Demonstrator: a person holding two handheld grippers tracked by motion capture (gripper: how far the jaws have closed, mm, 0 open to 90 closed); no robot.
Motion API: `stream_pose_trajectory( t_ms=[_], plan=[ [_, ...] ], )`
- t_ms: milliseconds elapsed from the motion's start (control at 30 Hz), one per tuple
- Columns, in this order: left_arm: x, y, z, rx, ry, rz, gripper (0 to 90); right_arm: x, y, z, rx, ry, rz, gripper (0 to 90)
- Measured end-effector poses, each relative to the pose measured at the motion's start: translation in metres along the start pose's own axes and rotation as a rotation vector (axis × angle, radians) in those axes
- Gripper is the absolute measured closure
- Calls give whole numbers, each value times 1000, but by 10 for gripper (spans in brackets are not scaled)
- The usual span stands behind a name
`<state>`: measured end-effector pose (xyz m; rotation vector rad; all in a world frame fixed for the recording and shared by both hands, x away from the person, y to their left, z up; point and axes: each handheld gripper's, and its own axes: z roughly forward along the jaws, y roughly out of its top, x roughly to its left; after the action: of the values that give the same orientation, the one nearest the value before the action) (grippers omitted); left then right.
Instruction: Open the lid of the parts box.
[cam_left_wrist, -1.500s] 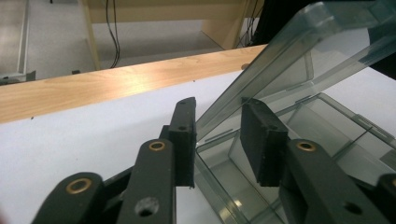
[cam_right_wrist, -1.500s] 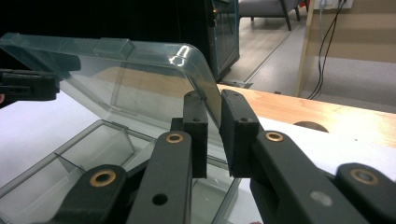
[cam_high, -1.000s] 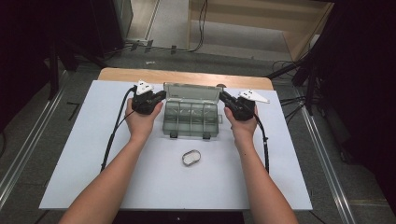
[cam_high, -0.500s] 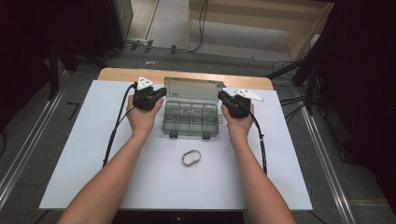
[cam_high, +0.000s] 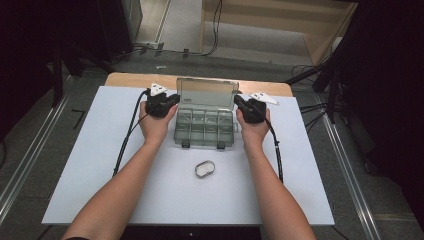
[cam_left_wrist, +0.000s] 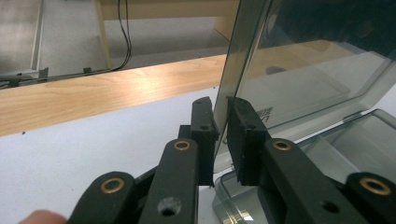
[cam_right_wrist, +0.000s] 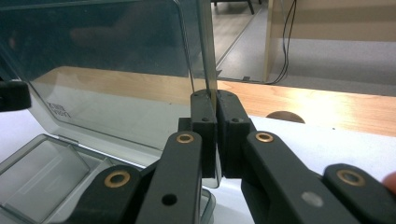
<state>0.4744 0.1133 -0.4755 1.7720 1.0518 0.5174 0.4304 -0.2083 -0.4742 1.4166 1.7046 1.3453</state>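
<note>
A lab-like workspace: white-topped wooden table (cam_high: 100, 165), floor rails (cam_high: 30, 155), trailing cables (cam_high: 216, 25), dark stands (cam_high: 330, 80).

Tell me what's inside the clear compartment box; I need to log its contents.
The compartments of the box that show look empty, with bare dividers in the high view. The raised lid, held by the left gripper and right gripper, hides nothing inside.

Small oval tin (cam_high: 204, 168), perhaps, on table (cam_high: 100, 165).

White table (cam_high: 100, 165): compartment box (cam_high: 205, 127), oval tin (cam_high: 204, 168).
</note>
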Motion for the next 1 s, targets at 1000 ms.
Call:
stream_pose_trajectory(
  t_ms=[1000],
  plan=[
    [3, -1, 3, 70, -13, -26, 869, -7, -11, 21, 68, -1, 61, 829]
  ],
)
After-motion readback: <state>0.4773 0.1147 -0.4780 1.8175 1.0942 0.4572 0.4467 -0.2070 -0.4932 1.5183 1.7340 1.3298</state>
